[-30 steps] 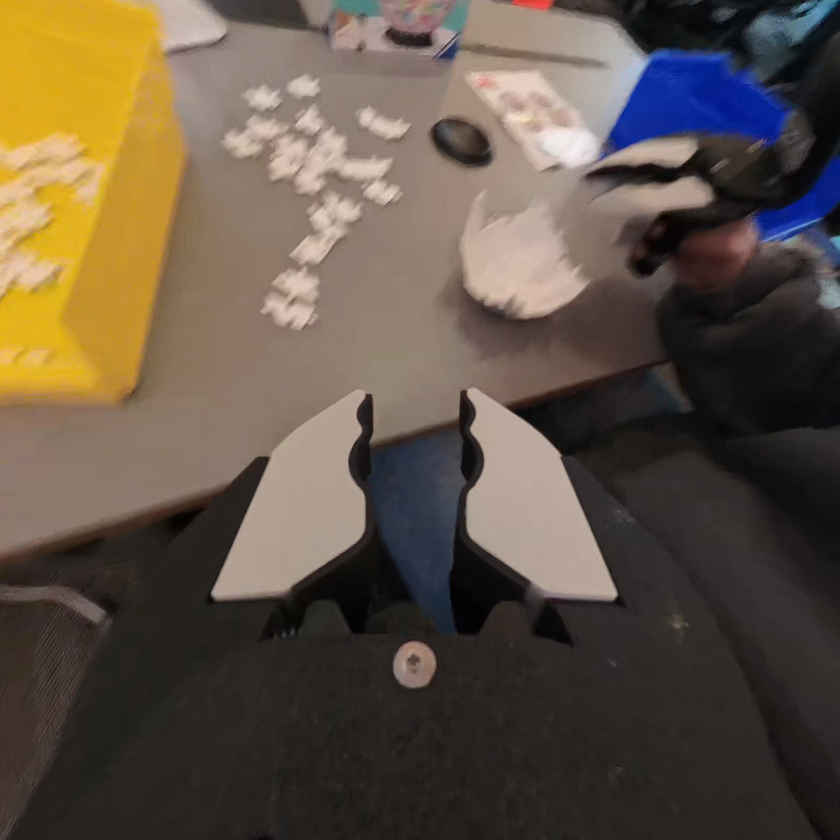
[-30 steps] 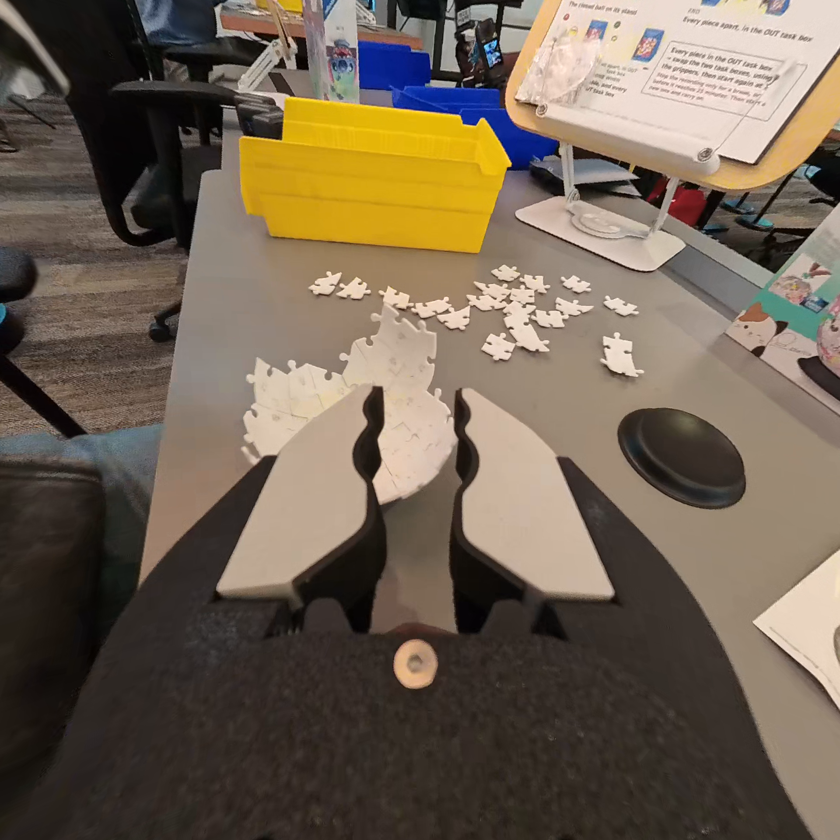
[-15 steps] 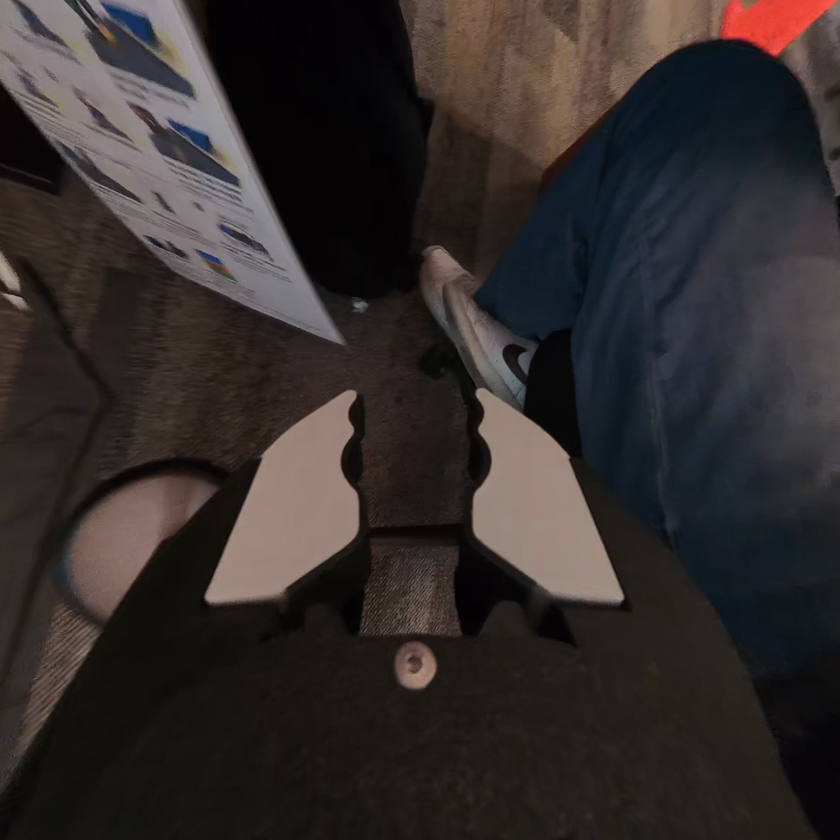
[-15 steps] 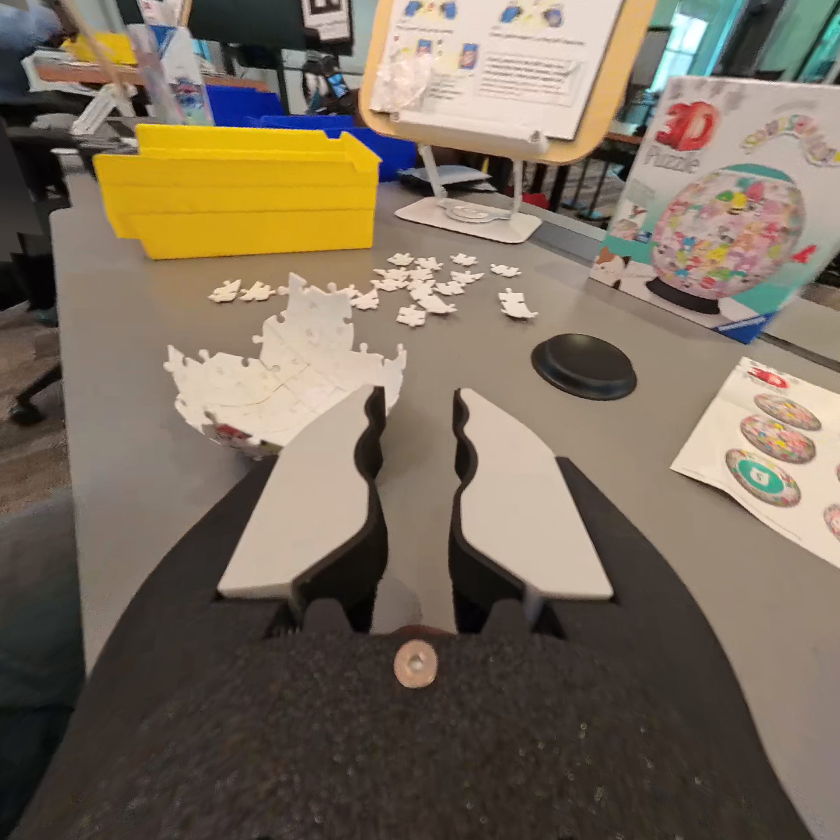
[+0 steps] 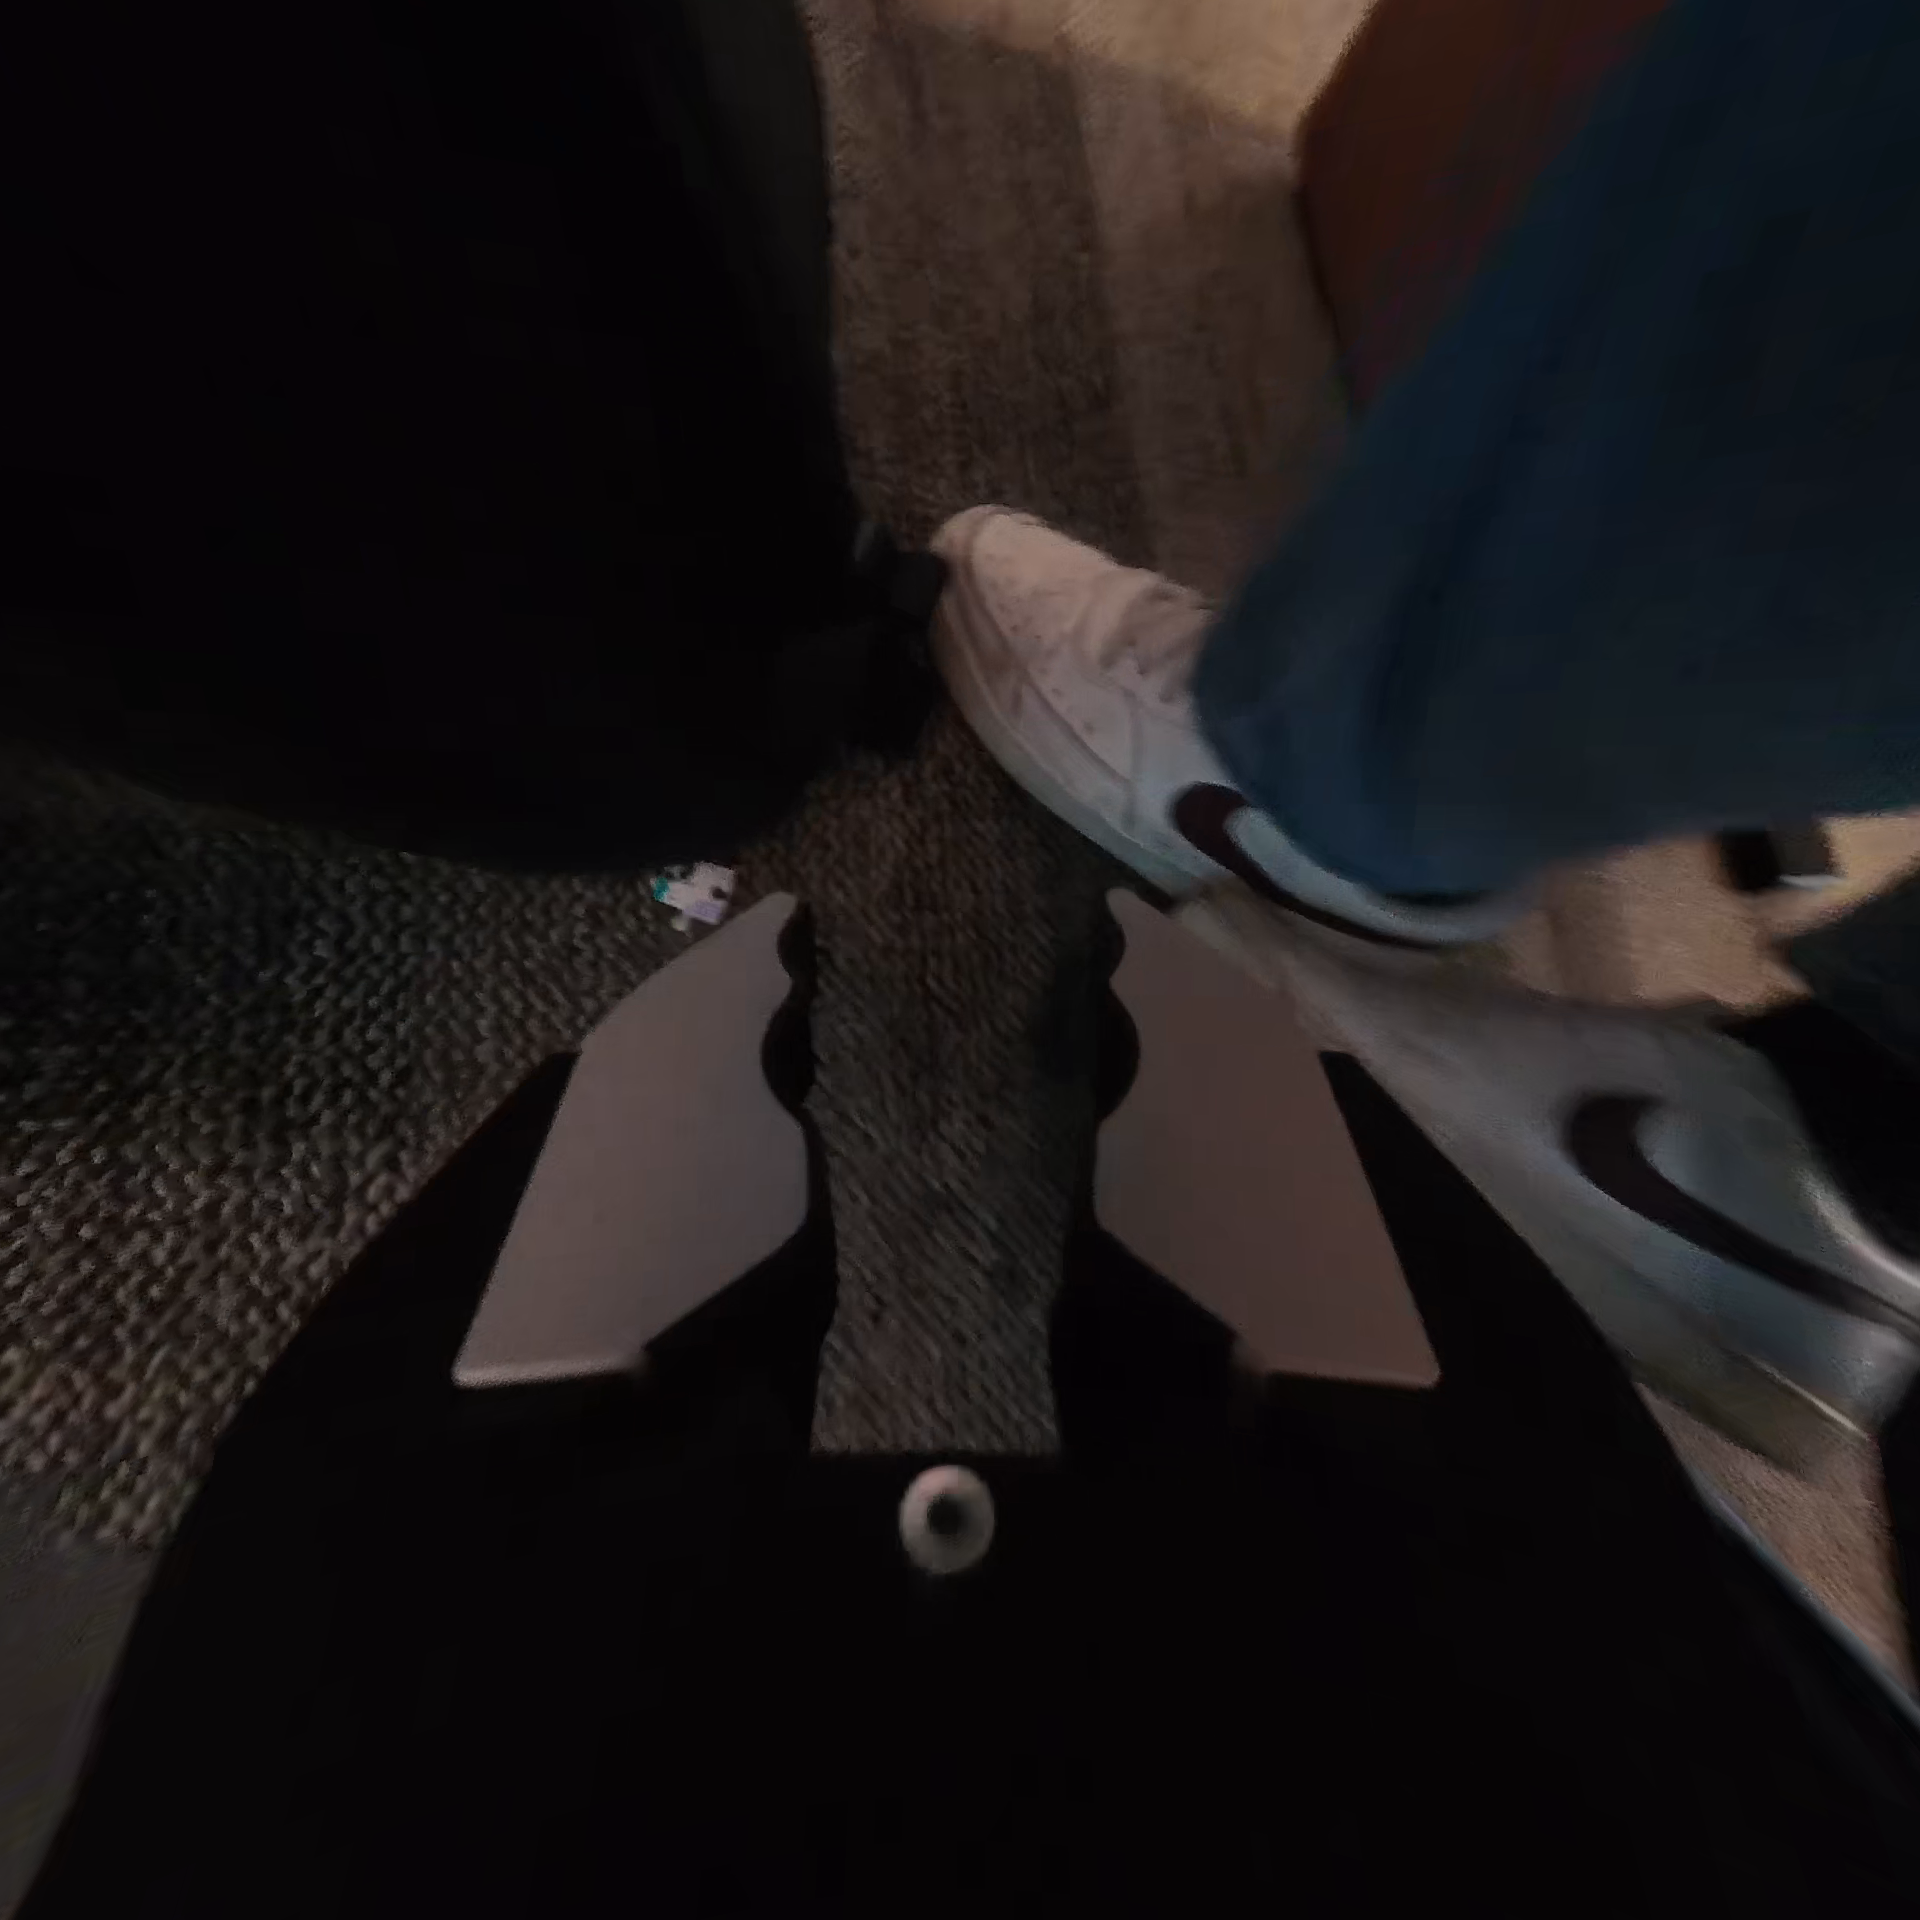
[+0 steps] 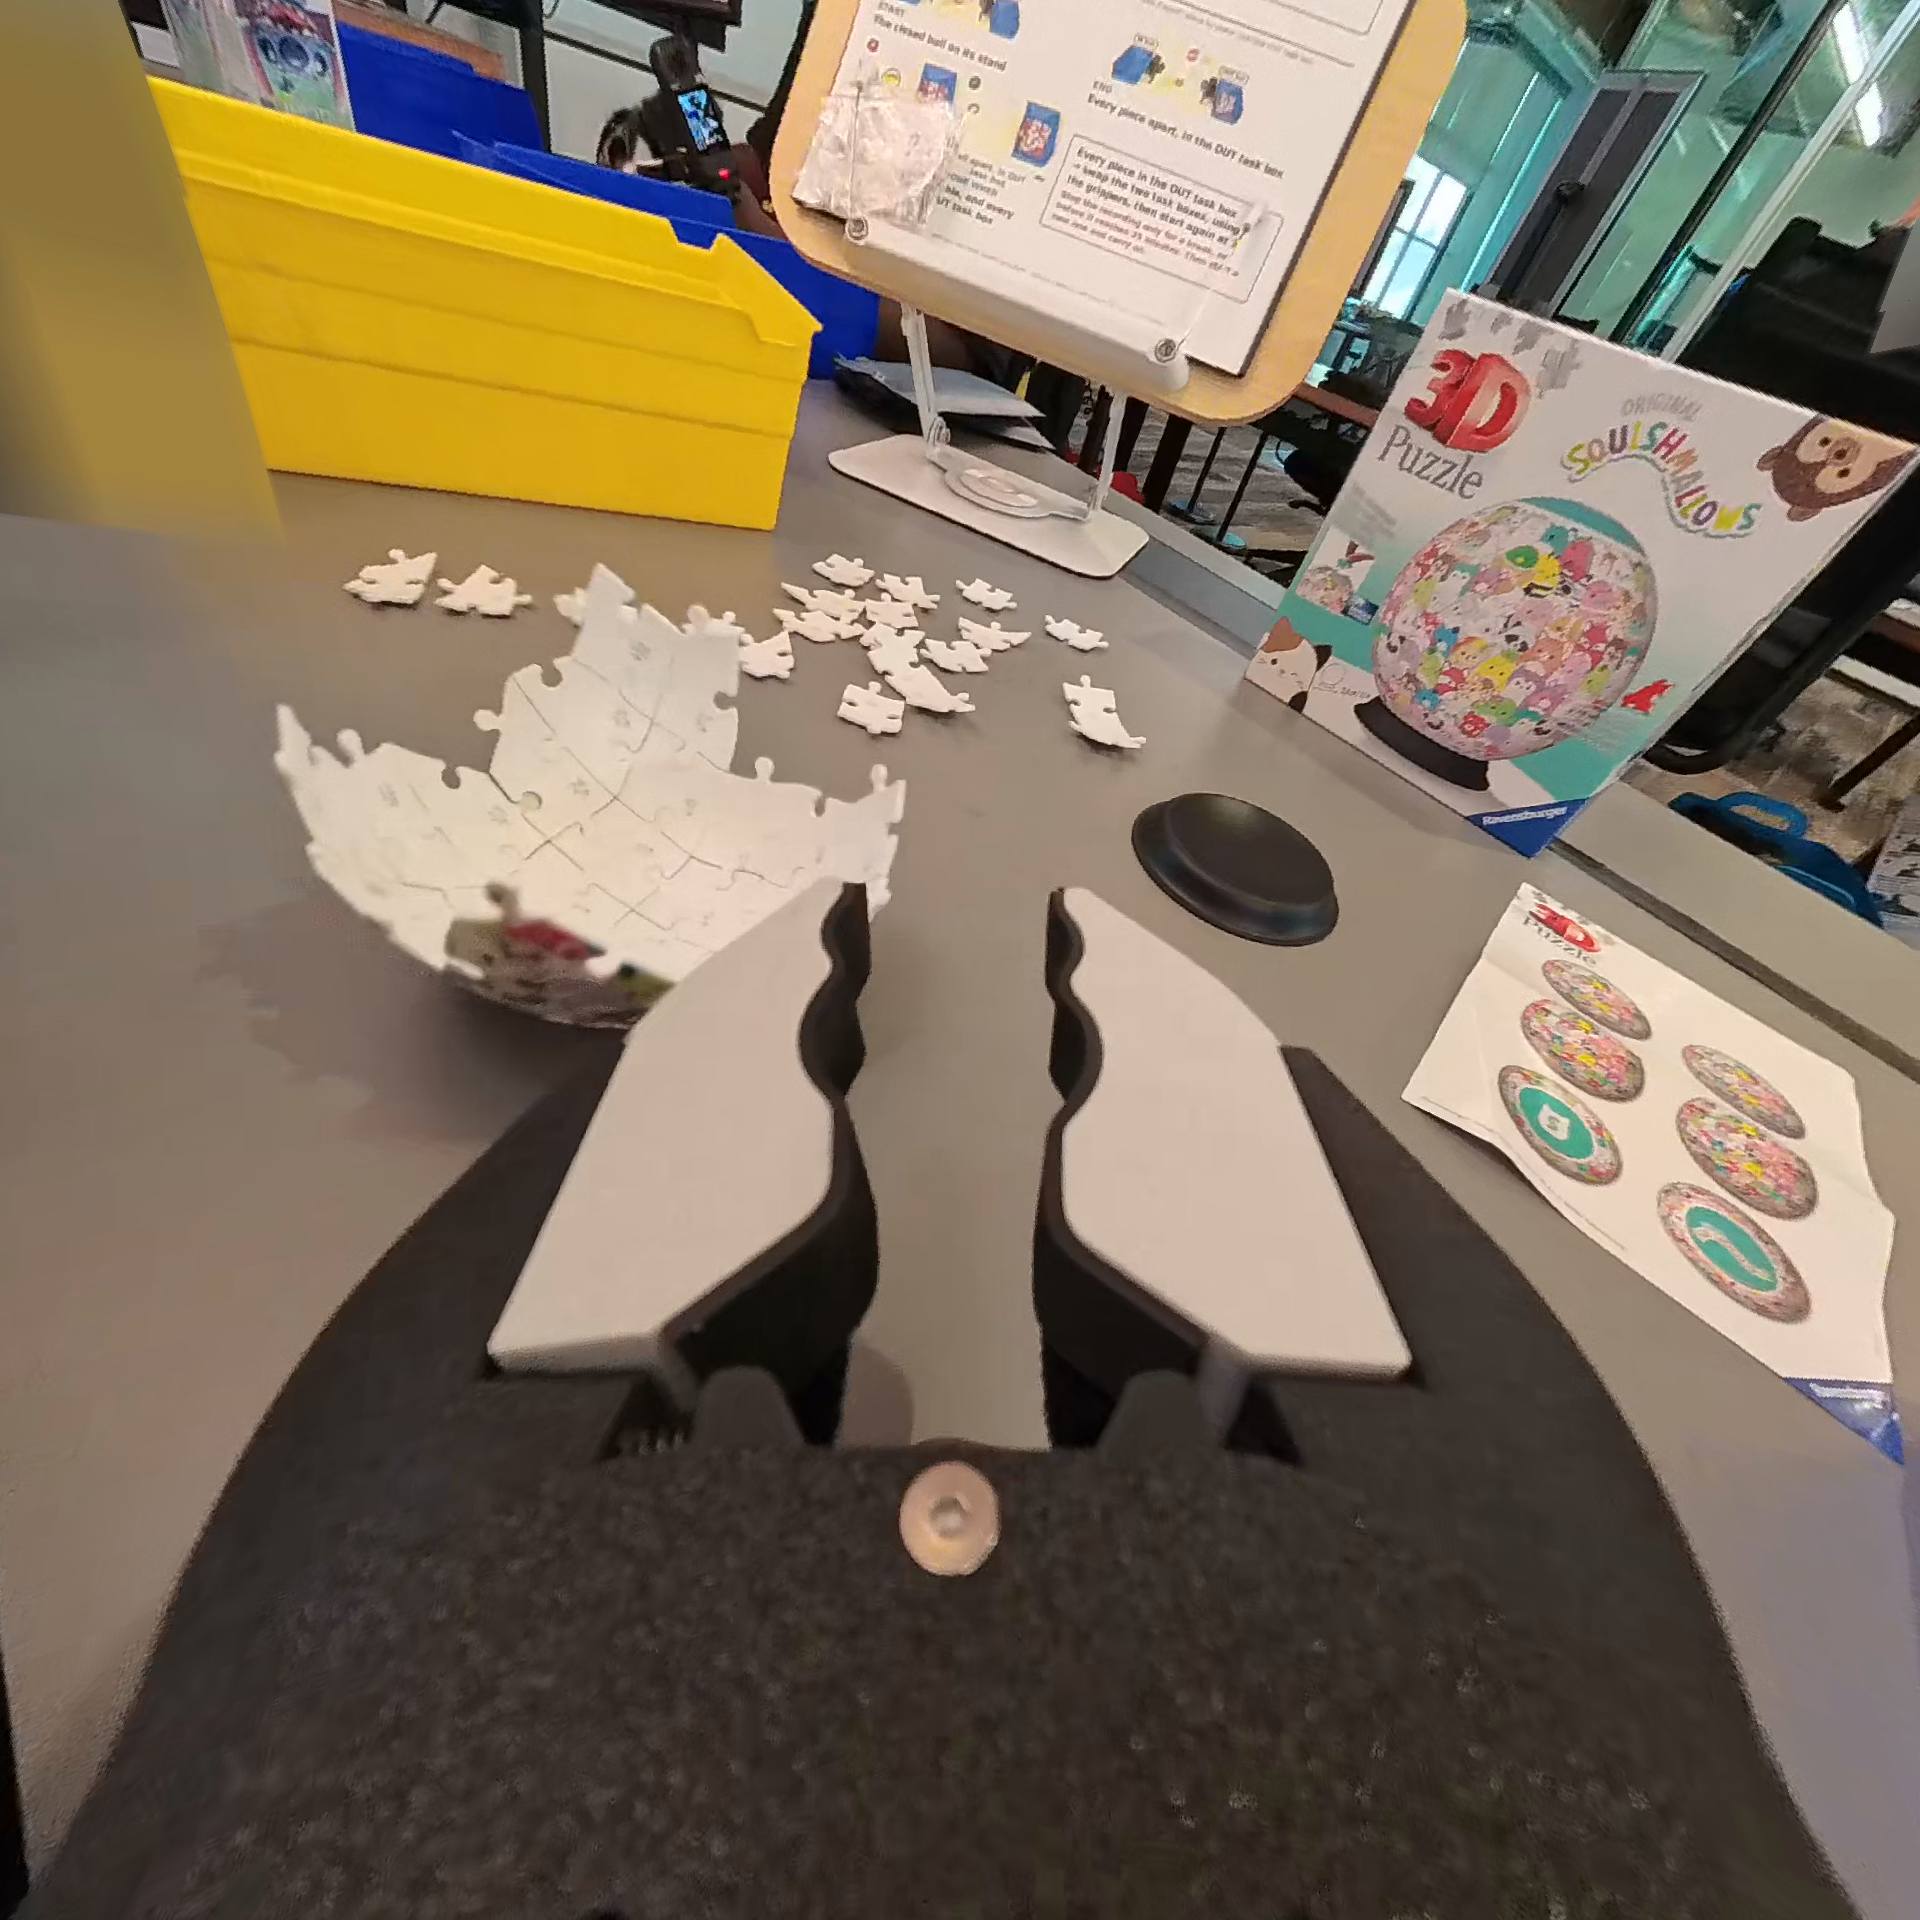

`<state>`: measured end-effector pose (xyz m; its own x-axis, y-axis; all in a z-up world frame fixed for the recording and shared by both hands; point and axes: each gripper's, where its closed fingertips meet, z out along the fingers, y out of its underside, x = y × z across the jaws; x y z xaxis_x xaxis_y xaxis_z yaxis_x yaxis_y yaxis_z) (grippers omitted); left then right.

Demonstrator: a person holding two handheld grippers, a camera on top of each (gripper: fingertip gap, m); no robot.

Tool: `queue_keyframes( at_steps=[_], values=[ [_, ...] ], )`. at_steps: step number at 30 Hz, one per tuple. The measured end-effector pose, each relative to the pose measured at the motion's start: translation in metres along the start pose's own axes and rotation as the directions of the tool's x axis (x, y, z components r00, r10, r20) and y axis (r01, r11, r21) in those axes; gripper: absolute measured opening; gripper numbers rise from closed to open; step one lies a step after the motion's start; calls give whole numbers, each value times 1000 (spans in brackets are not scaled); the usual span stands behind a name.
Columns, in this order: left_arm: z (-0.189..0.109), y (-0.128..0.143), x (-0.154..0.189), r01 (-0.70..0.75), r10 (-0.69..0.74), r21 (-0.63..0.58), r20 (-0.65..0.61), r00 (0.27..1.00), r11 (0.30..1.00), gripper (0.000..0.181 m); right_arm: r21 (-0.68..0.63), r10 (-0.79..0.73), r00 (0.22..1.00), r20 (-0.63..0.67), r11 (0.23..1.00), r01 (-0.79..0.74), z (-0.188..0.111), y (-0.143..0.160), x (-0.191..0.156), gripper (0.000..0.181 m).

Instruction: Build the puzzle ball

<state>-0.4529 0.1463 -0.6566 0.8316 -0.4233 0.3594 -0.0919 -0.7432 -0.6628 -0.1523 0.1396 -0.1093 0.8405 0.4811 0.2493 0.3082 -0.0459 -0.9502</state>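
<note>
Left floorward; right across table [image 6: 1039, 831].

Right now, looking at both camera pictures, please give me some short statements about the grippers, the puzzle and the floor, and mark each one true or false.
1. The left gripper is open and points down at the carpet. True.
2. A small puzzle piece lies on the carpet near the left gripper's tip. True.
3. The right gripper is shut on a puzzle piece. False: it is open and holds nothing.
4. The puzzle ball is finished and sits on the black stand. False: only a half-built shell rests on the table, and the stand is bare.
5. Loose white pieces lie between the shell and the yellow bin. True.
</note>
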Motion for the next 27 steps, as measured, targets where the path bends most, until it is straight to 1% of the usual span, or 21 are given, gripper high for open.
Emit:
queue_keyframes(
  at_steps=[2, 3, 4, 6, 7, 9, 12, 14, 17, 20, 21, 23, 27],
  values=[
    [44, 11, -32, -2, 4, -17, 108, 994, 1000, 47, 7, -8, 1000, -12, 1000, 8, -1, -1, 1, 33],
    [61, 22, -52, 2, 6, -47, 172, 985, 999, 46, 9, -9, 1000, -18, 1000, 9, -2, -1, 1, 33],
    [74, 35, -69, 26, -9, -74, 218, 976, 997, 46, 7, -10, 1000, -29, 1000, 11, -2, -1, 3, 33],
    [92, 56, -88, 83, -56, -110, 233, 971, 990, 46, 11, -4, 999, -49, 1000, 4, -4, -1, 7, 33],
    [97, 63, -93, 89, -59, -118, 233, 971, 989, 45, 13, 10, 999, -52, 1000, -9, -4, -1, 9, 32],
    [105, 72, -93, 52, -26, -134, 189, 982, 990, 46, 12, 37, 998, -52, 999, -37, -4, 0, 12, 32],
    [116, 88, -94, -91, 126, -200, 174, 977, 976, 46, 27, 81, 995, -52, 996, -80, -6, 0, 17, 33],
    [122, 94, -97, -138, 178, -224, 173, 969, 965, 45, 39, 94, 994, -56, 995, -92, -7, -1, 18, 33],
    [133, 94, -100, -113, 153, -228, 165, 974, 967, 45, 36, 98, 993, -58, 995, -96, -7, -1, 19, 33],
    [145, 90, -98, -149, 191, -243, 158, 969, 959, 44, 28, 92, 994, -58, 995, -91, -6, 0, 19, 33],
    [149, 89, -98, -173, 219, -257, 159, 963, 951, 40, 27, 92, 994, -57, 996, -90, -6, 0, 18, 33],
    [155, 86, -105, -191, 252, -266, 218, 943, 945, 31, 26, 97, 994, -57, 995, -95, -6, 0, 19, 33],
    [157, 83, -110, -177, 237, -236, 260, 936, 955, 21, 25, 101, 993, -55, 995, -100, -6, 1, 19, 33]
  ],
)
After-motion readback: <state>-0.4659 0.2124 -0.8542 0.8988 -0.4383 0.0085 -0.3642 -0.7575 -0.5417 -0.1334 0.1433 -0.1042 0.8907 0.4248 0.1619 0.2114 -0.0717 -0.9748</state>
